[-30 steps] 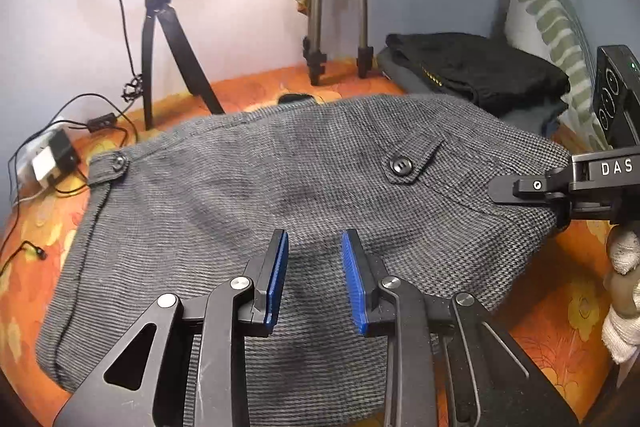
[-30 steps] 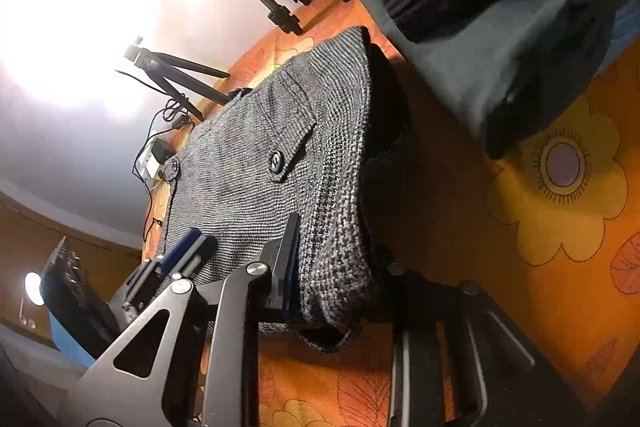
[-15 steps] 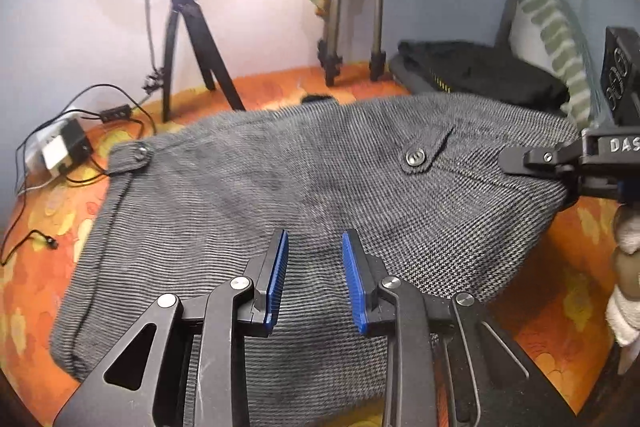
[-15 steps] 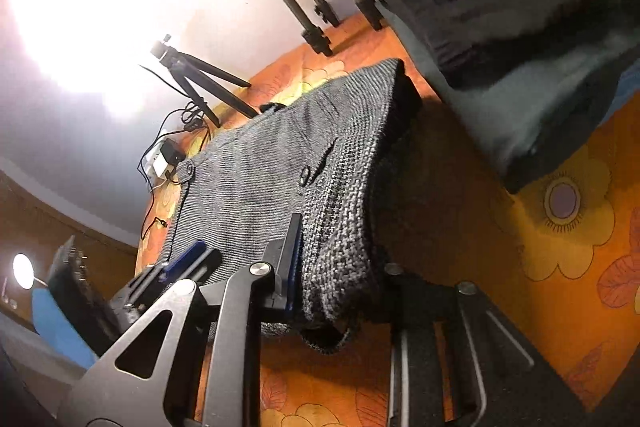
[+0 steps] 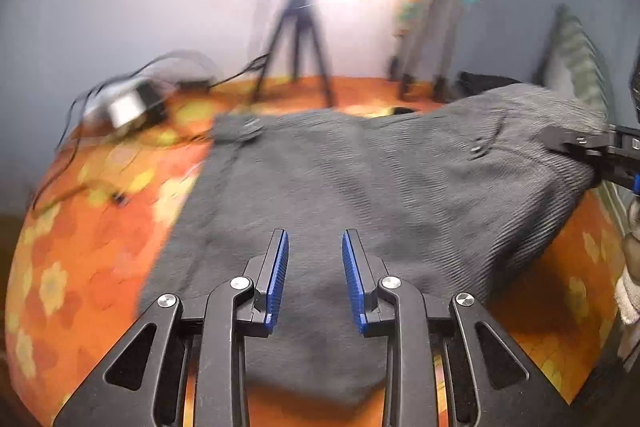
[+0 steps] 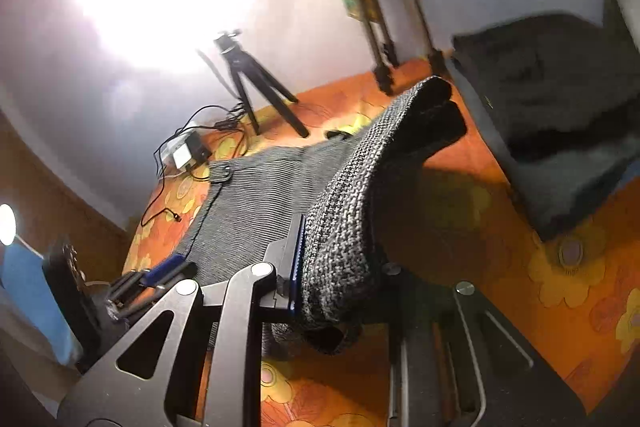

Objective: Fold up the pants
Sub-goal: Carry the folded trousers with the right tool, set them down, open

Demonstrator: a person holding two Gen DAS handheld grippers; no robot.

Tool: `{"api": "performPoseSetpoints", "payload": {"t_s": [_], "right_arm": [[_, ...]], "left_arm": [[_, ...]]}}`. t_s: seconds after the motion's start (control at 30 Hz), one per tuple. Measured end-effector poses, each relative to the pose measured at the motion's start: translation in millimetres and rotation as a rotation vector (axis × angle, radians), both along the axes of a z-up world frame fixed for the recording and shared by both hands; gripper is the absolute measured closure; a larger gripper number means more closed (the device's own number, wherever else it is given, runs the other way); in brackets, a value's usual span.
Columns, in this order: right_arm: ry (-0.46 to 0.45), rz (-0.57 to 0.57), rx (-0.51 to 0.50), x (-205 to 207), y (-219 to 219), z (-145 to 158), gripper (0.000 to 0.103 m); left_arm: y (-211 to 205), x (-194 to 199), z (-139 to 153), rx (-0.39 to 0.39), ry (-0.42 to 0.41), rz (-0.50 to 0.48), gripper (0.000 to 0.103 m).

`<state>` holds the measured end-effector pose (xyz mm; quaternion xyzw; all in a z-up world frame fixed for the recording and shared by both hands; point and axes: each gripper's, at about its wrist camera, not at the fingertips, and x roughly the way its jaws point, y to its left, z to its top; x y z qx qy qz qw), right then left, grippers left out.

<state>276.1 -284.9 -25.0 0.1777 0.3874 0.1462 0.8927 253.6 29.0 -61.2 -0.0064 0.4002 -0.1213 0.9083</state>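
Grey houndstooth pants [image 5: 360, 167] lie spread on an orange flowered bedsheet [image 5: 80, 247]. My left gripper [image 5: 314, 239] is at their near edge, its blue pads a little apart with cloth bunched between them, and that edge hangs just off the sheet. At the far right, my right gripper [image 5: 580, 143] holds the pants' side. In the right wrist view the right gripper [image 6: 340, 231] is shut on a thick fold of the pants [image 6: 260, 195], lifted off the bed, and one finger is hidden under the cloth. The left gripper [image 6: 160, 271] shows at the lower left.
Behind the pants stand a small black tripod [image 5: 298, 47] and a taller stand [image 5: 436, 27]. A power adapter with loose cables [image 5: 128, 103] lies at the back left. Folded dark clothes [image 6: 560, 115] and a striped pillow [image 5: 576, 59] are on the right.
Both grippers have risen and drawn back. The right side of the pants has come up off the bed into a raised fold, and more sheet shows on the left.
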Motion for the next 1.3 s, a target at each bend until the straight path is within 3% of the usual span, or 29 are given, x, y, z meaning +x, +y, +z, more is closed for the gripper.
{"api": "performPoseSetpoints", "payload": {"t_s": [0.17, 0.33, 0.47, 0.67, 0.87, 1.13, 1.23, 1.3], "right_arm": [[-0.069, 0.06, -0.057, -3, 42, 17, 0.082], [-0.114, 0.14, -0.11, -3, 98, 27, 0.082], [-0.139, 0.233, -0.207, -3, 157, 26, 0.085], [-0.114, 0.372, -0.418, 6, 258, -7, 0.087], [-0.067, 0.414, -0.513, 15, 300, -45, 0.087], [-0.062, 0.468, -0.539, 15, 321, -66, 0.085], [-0.069, 0.544, -0.431, 10, 313, -59, 0.073], [-0.056, 0.578, -0.301, 10, 298, -46, 0.057]], "left_arm": [[44, -3, -31, 0.014, 0.11, 0.064, 0.077], [80, -18, 4, -0.019, -0.005, 0.136, 0.077], [121, -24, 32, -0.108, -0.069, 0.241, 0.077], [170, -26, 34, -0.183, -0.082, 0.352, 0.077], [191, -37, 41, -0.216, -0.107, 0.385, 0.077], [195, -39, 47, -0.212, -0.129, 0.398, 0.077], [195, -38, 49, -0.214, -0.133, 0.399, 0.077], [192, -38, 50, -0.213, -0.134, 0.396, 0.077]]}}
